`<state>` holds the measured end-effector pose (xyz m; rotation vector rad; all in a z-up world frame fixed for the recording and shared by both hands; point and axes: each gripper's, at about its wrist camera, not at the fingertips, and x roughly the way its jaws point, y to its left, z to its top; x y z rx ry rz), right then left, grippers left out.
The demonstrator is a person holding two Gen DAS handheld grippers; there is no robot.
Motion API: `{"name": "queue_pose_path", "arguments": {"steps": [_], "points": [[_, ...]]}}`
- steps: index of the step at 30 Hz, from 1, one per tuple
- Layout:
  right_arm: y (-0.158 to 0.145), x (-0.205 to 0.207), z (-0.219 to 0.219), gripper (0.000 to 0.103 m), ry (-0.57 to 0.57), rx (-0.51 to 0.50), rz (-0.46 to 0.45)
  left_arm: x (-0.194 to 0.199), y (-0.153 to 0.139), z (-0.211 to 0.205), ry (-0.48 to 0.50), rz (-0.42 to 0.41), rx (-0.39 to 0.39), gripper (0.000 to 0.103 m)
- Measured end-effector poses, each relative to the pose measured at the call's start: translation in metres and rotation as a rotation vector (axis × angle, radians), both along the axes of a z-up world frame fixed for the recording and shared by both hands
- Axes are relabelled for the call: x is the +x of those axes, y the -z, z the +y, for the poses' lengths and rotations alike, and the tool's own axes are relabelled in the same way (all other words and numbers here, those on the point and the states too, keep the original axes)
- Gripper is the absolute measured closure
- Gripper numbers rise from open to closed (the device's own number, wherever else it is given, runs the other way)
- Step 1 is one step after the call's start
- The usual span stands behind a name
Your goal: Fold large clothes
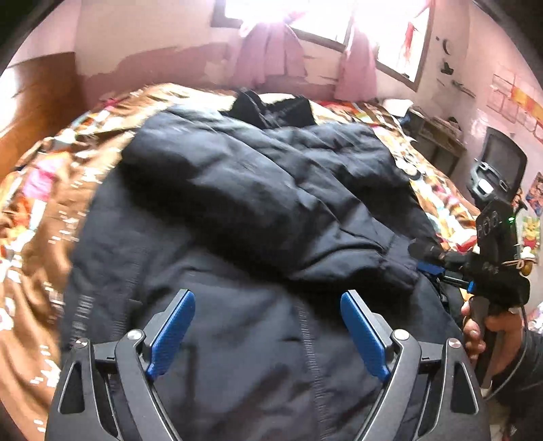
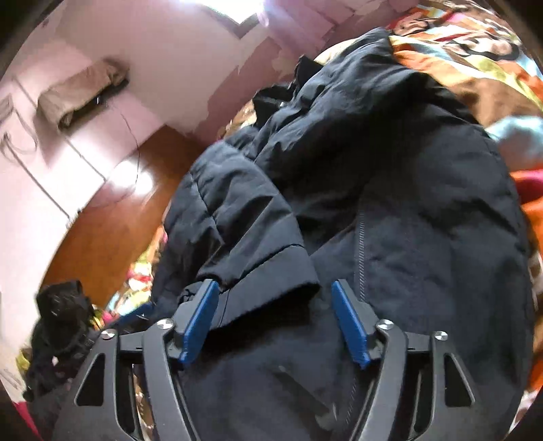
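Note:
A large dark navy padded jacket (image 1: 258,203) lies on the bed, one sleeve folded across its body with the cuff (image 1: 397,268) at the right. My left gripper (image 1: 268,298) is open and empty, hovering over the jacket's lower part. My right gripper (image 2: 275,288) is open, its blue pads either side of the sleeve cuff (image 2: 271,291), not closed on it. The right gripper also shows in the left wrist view (image 1: 431,261), held by a hand at the jacket's right edge. The jacket (image 2: 390,203) fills the right wrist view, zipper line visible.
The bed carries a brown patterned bedspread (image 1: 44,210). A pink wall with a window (image 1: 322,17) and hanging pink cloths is behind. A desk and a chair (image 1: 499,166) stand at the right. A wooden headboard (image 2: 112,220) is at the left.

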<state>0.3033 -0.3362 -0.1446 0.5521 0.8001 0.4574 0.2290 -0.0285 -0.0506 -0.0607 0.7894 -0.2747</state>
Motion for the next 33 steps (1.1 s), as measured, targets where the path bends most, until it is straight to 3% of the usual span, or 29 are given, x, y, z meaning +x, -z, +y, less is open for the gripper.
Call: {"name": "queue_pose_path", "arguments": {"steps": [2,5,10,14,16,19,21,23,24,26,27,29,33], "points": [[-0.004,0.01,0.01,0.07,-0.034,-0.06,0.024,0.002,-0.009,0.013,-0.038,-0.007,0.012,0.017],[-0.013,0.012,0.016,0.096,-0.054,-0.138,0.01,0.012,-0.02,0.037,-0.097,-0.009,0.018,0.017],[-0.074,0.018,0.002,0.099,0.037,-0.314,-0.148,0.042,-0.029,0.064,-0.129,-0.047,-0.007,0.017],[-0.121,0.055,-0.013,0.099,0.145,-0.5,-0.256,0.091,-0.034,0.066,-0.099,-0.103,-0.026,0.017],[-0.13,0.083,-0.01,0.099,0.156,-0.585,-0.276,0.12,-0.037,0.06,-0.068,-0.141,-0.023,0.017],[-0.123,0.138,-0.008,0.099,0.168,-0.692,-0.219,0.175,-0.042,0.049,-0.053,-0.138,-0.024,0.017],[-0.115,0.165,-0.009,0.093,0.228,-0.721,-0.13,0.202,-0.045,0.043,-0.041,-0.096,-0.042,0.017],[-0.115,0.172,-0.009,0.077,0.295,-0.698,-0.084,0.226,-0.05,0.039,-0.028,-0.032,-0.061,0.017],[-0.119,0.17,-0.009,0.071,0.338,-0.683,-0.073,0.231,-0.051,0.037,-0.024,-0.013,-0.067,0.017],[-0.137,0.162,-0.006,0.046,0.411,-0.674,-0.093,0.25,-0.056,0.033,-0.017,0.055,-0.07,0.017],[-0.14,0.157,-0.003,0.041,0.42,-0.674,-0.111,0.259,-0.058,0.031,-0.009,0.091,-0.067,0.017],[-0.153,0.159,0.013,0.029,0.376,-0.698,-0.142,0.272,-0.057,0.025,-0.003,0.154,-0.047,0.017],[-0.133,0.182,0.052,0.028,0.117,-0.809,-0.118,0.291,-0.039,0.01,0.046,0.256,0.022,0.017]]}}
